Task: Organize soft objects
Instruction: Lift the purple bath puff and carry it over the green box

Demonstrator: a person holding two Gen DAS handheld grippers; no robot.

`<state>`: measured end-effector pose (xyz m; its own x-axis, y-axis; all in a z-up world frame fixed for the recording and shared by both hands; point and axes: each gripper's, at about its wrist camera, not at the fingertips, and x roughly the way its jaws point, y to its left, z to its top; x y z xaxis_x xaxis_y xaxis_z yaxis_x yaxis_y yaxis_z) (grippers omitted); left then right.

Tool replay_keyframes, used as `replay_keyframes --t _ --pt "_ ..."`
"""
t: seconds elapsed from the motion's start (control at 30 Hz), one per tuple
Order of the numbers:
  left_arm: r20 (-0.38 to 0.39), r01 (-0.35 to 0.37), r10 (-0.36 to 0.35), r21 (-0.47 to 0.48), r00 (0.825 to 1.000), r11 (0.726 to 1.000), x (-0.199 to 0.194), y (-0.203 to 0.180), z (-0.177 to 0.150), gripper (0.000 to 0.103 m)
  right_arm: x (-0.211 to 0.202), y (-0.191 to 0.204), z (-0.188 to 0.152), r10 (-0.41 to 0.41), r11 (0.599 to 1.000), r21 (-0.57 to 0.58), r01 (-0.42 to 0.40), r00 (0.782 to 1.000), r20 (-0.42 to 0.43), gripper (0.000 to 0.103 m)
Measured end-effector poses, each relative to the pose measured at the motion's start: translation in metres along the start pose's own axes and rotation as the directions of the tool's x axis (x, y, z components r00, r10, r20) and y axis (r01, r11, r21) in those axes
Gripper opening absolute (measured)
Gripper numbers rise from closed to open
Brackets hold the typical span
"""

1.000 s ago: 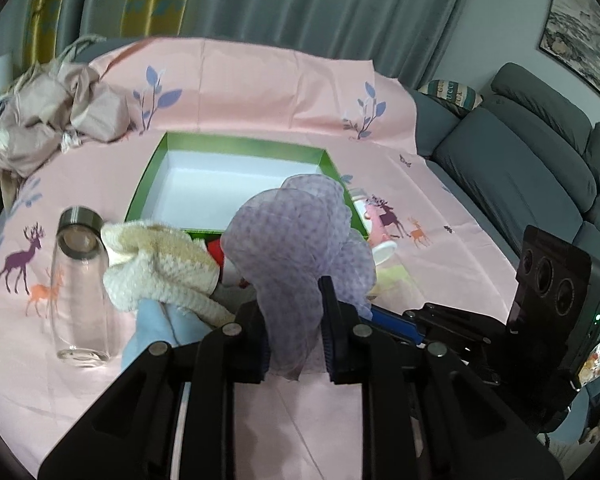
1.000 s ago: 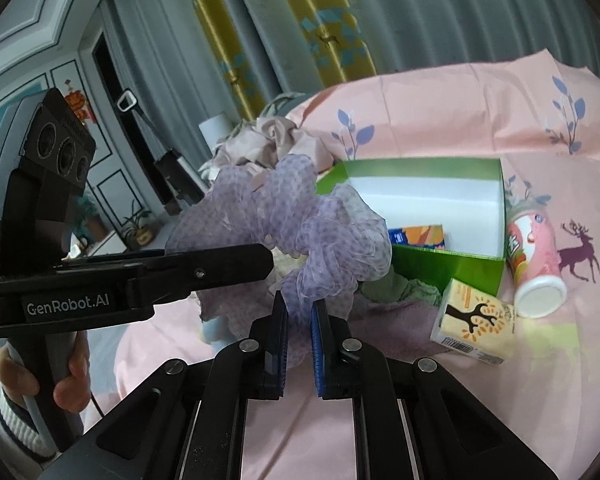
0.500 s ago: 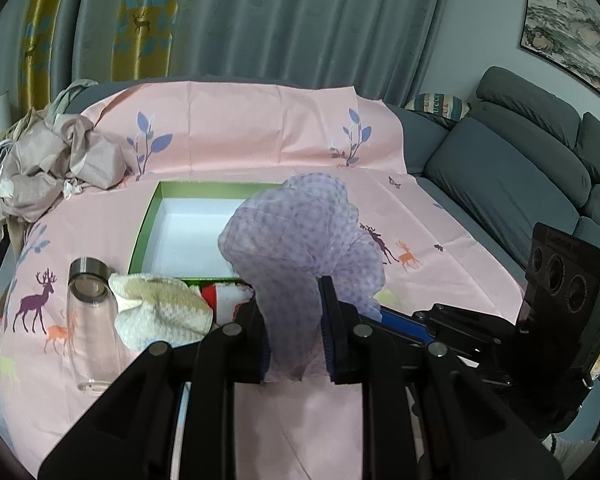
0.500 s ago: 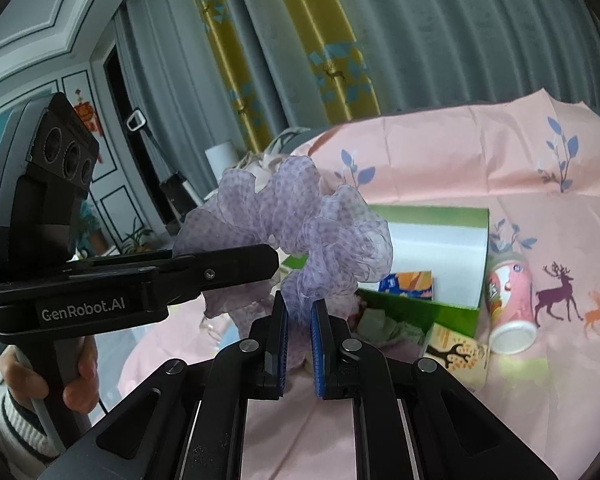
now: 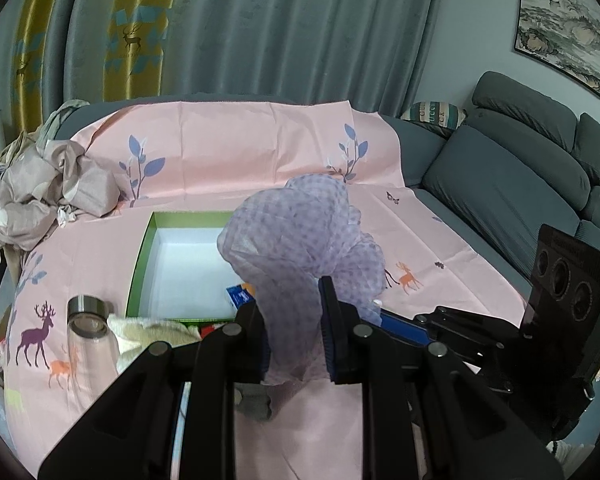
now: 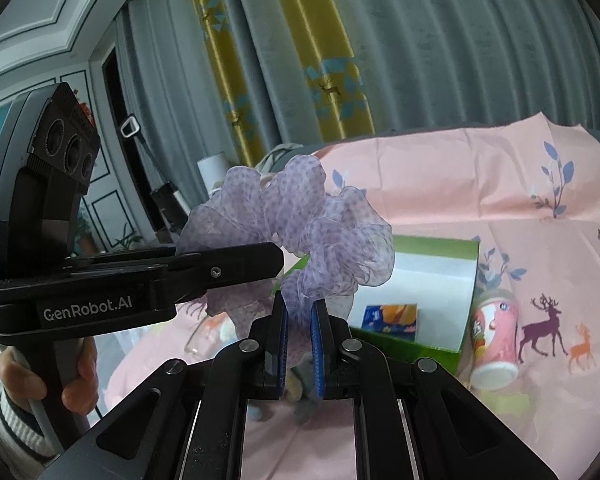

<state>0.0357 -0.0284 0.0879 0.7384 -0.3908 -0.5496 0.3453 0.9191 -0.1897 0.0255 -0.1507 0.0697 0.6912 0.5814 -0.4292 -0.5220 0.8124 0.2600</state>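
A lilac dotted scrunchie [image 5: 300, 240] is held in the air by both tongs at once, raised above the pink printed cloth [image 5: 228, 168] that covers the surface below. The left tongs [image 5: 294, 336] are clenched on one part of its ruffled fabric, and the right tongs [image 6: 299, 320] are clenched on another part, so that the ring is seen stretched between them in the right wrist view. Beneath and behind the scrunchie, a green box [image 5: 140, 256] with a white inside is seen lying open on the cloth, with a small blue and orange packet [image 6: 390, 316] inside it. Just beside the box a pink cup [image 6: 494, 340] is seen on its side. Near the box's front edge a clear bottle [image 5: 88, 344] and a cream knitted piece [image 5: 152, 332] are laid touching each other.
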Motion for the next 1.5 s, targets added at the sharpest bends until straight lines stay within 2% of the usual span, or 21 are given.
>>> replay_keyframes --t 0.37,0.6,1.03,1.27,1.5 --pt "0.01 -0.021 0.021 0.021 1.0 1.0 0.025 0.012 0.029 0.019 0.024 -0.014 0.027 -0.031 0.999 -0.031 0.032 0.999 0.03 0.011" --pt "-0.023 -0.026 0.027 0.002 0.999 1.0 0.054 0.027 0.042 0.019 0.047 -0.028 0.04 -0.054 0.998 -0.019 0.055 0.998 0.03 0.011" --pt "-0.182 -0.071 0.059 -0.062 0.982 0.996 0.137 0.053 0.02 0.019 0.109 -0.068 0.015 -0.129 0.991 0.019 0.133 0.983 -0.13 0.011" --pt "-0.226 -0.096 0.077 -0.071 0.971 0.993 0.163 0.063 0.013 0.019 0.134 -0.086 0.003 -0.154 0.985 0.043 0.165 0.969 -0.192 0.012" --pt "-0.25 -0.106 0.084 -0.075 0.965 0.992 0.18 0.07 0.011 0.019 0.146 -0.089 -0.002 -0.171 0.983 0.025 0.18 0.961 -0.217 0.012"
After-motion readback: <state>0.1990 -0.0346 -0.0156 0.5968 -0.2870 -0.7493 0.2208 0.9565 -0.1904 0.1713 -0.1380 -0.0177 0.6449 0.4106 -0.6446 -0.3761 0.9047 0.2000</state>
